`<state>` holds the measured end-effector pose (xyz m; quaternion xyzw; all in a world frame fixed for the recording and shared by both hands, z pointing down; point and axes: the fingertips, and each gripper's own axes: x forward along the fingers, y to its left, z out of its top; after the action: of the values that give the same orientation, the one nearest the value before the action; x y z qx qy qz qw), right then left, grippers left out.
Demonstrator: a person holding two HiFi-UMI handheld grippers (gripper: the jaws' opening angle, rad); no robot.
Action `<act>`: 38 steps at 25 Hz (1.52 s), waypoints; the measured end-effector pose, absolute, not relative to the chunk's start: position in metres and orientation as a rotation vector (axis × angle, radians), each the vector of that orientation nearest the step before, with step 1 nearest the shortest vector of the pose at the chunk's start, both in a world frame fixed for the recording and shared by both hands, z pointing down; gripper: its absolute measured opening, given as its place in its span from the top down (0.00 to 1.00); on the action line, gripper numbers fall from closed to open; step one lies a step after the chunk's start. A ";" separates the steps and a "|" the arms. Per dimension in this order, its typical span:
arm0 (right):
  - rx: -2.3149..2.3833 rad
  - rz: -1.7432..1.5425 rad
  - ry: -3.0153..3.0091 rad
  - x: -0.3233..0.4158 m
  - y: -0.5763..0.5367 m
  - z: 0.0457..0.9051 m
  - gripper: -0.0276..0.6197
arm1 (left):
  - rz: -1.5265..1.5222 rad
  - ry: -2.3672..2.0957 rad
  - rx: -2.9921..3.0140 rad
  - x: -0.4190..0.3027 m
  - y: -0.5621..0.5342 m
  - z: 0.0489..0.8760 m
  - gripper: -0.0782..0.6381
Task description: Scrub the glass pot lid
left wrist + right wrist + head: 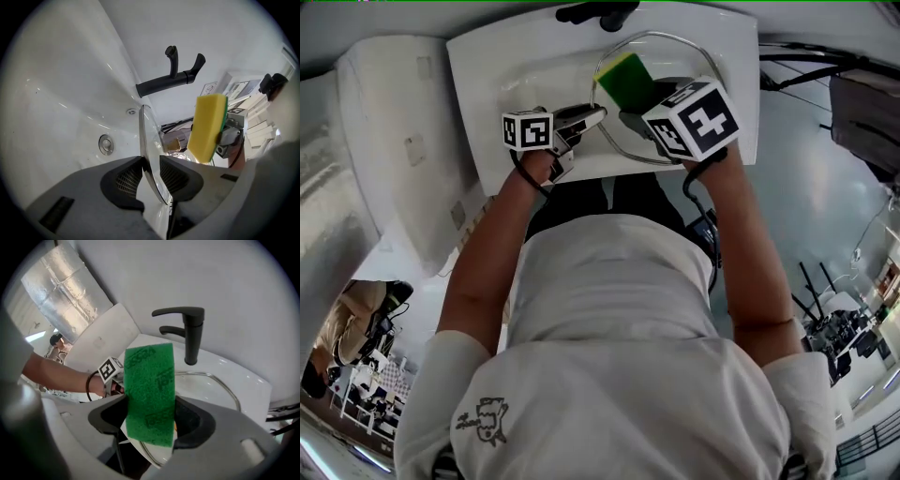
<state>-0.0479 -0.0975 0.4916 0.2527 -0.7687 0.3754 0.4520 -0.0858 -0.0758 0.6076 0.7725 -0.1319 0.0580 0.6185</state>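
The left gripper (151, 176) has its jaws drawn narrow on the rim of the glass pot lid (151, 150), one ribbed pad on each face of the glass, so the lid stands on edge over the basin of the white sink (65, 93). In the head view the lid (680, 54) shows as a metal-rimmed ring tilted above the sink (516, 66), with the left gripper (584, 119) clamped at its near-left edge. The right gripper (150, 420) is closed on a sponge (150, 394), squeezing its long sides. The green scouring face looks toward that gripper's camera, and the yellow foam face (206, 126) is turned toward the lid, near it but, as far as the left gripper view shows, not touching. The green face carries an embossed brand word, repeated and running sideways (the letters are too soft to read with any certainty). From above, the sponge (623, 77) sits over the lid's upper-left part, ahead of the right gripper (642, 105). Each gripper's cube bears black-and-white square markers (692, 117), patterns rather than text. Behind the lid (220, 383) stands a black faucet (187, 329) on the sink's back edge, and a round drain (106, 143) lies in the basin. A small notice (209, 87) on the far wall is too small to read.
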 end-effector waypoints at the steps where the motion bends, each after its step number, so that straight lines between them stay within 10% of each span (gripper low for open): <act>1: 0.633 0.954 -1.899 -0.061 -0.099 0.498 0.50 | 0.123 -0.287 1.766 -0.085 -0.075 0.605 0.73; 38: 0.978 0.895 -1.661 -0.056 -0.060 0.575 0.51 | 0.149 -0.196 1.749 -0.084 -0.074 0.604 0.75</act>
<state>-0.0561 -0.0605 0.5745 0.4022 -0.6828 0.3680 0.4865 -0.0844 -0.0740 0.6035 0.7652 -0.0859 0.0653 0.6346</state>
